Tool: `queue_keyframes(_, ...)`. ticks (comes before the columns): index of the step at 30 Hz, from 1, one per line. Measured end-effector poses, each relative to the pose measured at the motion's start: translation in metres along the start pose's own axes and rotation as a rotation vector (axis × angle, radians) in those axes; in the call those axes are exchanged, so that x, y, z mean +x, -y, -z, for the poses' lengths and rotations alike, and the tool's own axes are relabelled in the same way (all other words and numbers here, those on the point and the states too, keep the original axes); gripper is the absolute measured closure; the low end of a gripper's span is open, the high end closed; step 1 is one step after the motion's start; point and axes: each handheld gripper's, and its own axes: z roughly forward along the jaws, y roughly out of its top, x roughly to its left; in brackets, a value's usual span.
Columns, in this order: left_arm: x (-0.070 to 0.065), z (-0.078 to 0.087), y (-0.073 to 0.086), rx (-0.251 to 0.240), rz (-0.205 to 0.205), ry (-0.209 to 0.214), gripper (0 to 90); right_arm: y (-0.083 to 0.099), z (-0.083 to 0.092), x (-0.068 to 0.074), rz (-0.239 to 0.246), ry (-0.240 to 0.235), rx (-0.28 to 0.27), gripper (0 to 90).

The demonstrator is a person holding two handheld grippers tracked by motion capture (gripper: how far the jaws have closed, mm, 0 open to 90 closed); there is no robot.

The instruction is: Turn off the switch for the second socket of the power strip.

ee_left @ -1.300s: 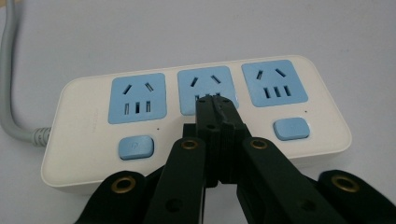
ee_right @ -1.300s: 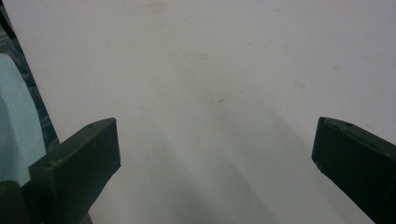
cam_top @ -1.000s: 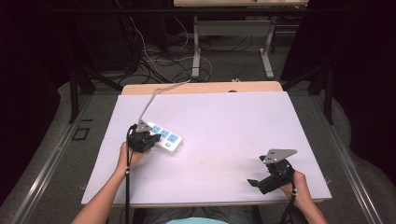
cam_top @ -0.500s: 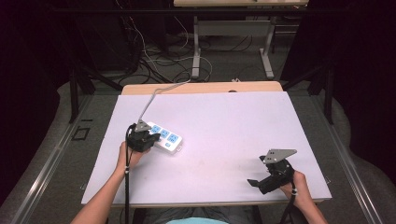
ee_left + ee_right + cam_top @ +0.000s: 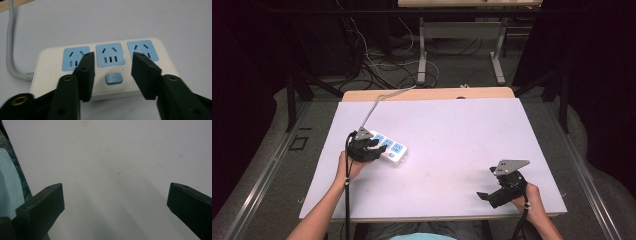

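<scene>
A white power strip (image 5: 391, 150) with three blue sockets lies left of centre on the white table (image 5: 452, 135). Its grey cable (image 5: 377, 102) runs off toward the far edge. My left gripper (image 5: 373, 145) sits at the strip's near-left end. In the left gripper view its jaws have just been opening and now stand apart over the power strip (image 5: 50, 75), either side of the blue switch button (image 5: 114, 78), pressing on nothing. The left gripper (image 5: 113, 56) is open. At the front right, my right gripper (image 5: 487, 183) rests open, and its view shows bare tabletop between the right gripper (image 5: 115, 192) jaws.
The table's front edge (image 5: 432, 217) lies just below both hands. A wooden strip (image 5: 427, 94) borders the far edge. Beyond it, cables (image 5: 377, 60) litter the floor around a metal table frame (image 5: 459, 35). A light blue sleeve or shirt (image 5: 8, 187) shows at the left.
</scene>
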Motion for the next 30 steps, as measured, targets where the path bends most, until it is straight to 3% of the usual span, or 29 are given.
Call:
queue_keyframes(6,-0.002,0.004,-0.002,0.013,0.004,-0.03,21.2,0.0,0.001,0.0,0.003,-0.004,0.013,0.7)
queue_keyframes(13,-0.004,0.009,-0.002,0.029,0.0,-0.056,1.4,0.0,0.0,0.0,0.005,0.002,0.0,0.7)
queue_keyframes(21,-0.003,0.015,-0.001,0.019,0.013,-0.066,0.0,0.0,0.001,0.0,0.006,-0.005,0.011,0.8)
queue_keyframes(30,-0.009,0.024,0.004,0.019,-0.014,-0.065,0.0,0.0,0.0,0.001,0.003,0.004,0.002,0.8)
